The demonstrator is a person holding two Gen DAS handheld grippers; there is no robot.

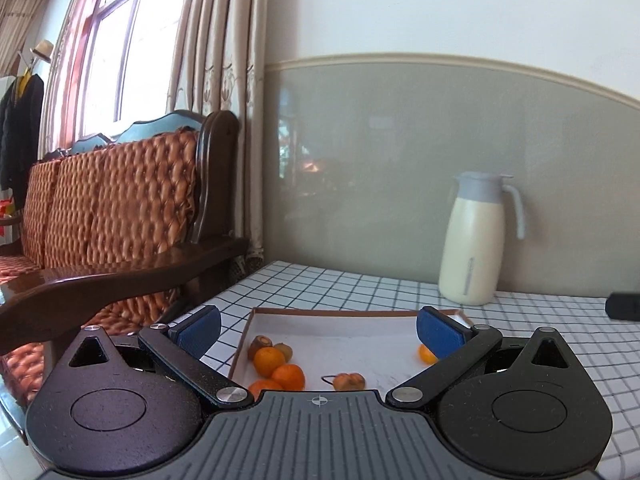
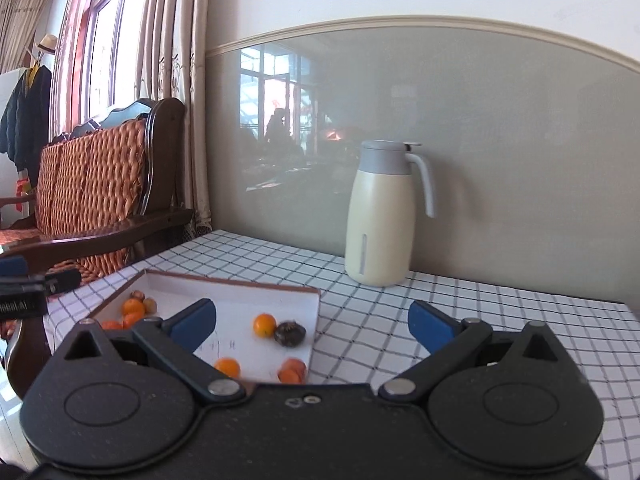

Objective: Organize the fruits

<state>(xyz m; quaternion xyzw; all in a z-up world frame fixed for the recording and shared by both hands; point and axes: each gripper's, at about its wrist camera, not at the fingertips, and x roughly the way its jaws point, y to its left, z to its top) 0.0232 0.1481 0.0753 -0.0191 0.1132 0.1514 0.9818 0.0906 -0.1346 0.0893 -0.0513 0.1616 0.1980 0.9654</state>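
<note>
Checked white tablecloth covers the table, which stands against a grey-panelled wall with a cream insulated jug with a grey lid at the back and a woven-cushioned wooden sofa to the left.

Left wrist view: we hold the left gripper over the near edge of a shallow white cardboard tray with a brown rim. Its blue-padded tongs stand wide apart and grip nothing. In the tray's left part we see a cluster of orange mandarins touching small brown kiwi-like fruits. A knobbly tan fruit with a stalk lies near the centre. One more orange fruit sits at the right, partly hidden by the right pad.

Right wrist view: we hold the right gripper above the tray's right corner, tongs apart and empty. Ahead lie a single orange mandarin touching a dark brown round fruit; two more orange fruits sit nearer us.

Judgement: all visible fruit lies inside the tray, loosely grouped. This fits either sorting by kind under way or sorting near its end. Any further pick calls for lowering open tongs squarely around one fruit without nudging its neighbour.
</note>
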